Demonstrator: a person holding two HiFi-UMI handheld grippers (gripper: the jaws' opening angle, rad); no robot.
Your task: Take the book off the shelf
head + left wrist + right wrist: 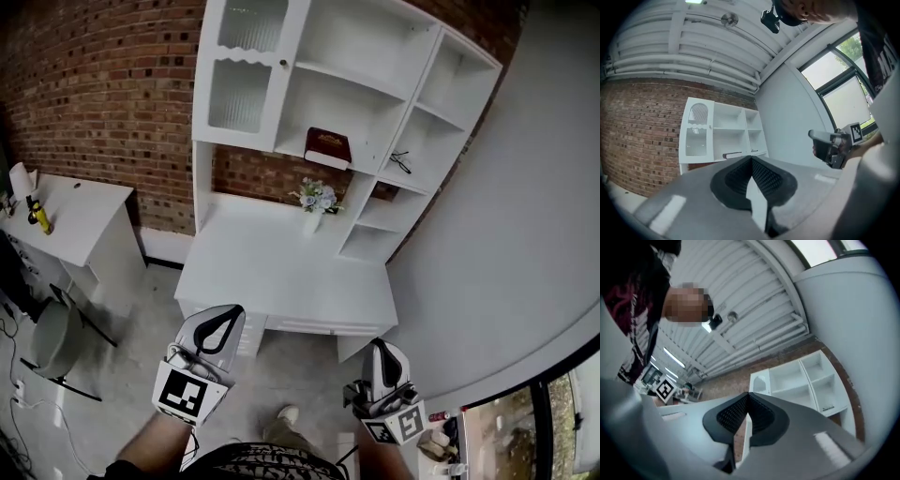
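Observation:
A dark red book (327, 147) lies flat on the middle shelf of the white shelf unit (356, 84), which stands against the brick wall. In the left gripper view the book (732, 154) shows as a thin dark strip far ahead. Both grippers hang low near the person's body, well short of the desk. My left gripper (228, 311) is shut, its jaws meeting at the tips (751, 159) with nothing between them. My right gripper (379, 345) is also shut and empty (748, 395).
A small vase of flowers (316, 199) stands on the white desk top (272, 272) below the book. Glasses (401, 161) lie on a right-hand shelf. A white side table (84, 211) with a yellow bottle (37, 214) and a grey chair (52, 342) stand at left. A white wall (506, 234) runs along the right.

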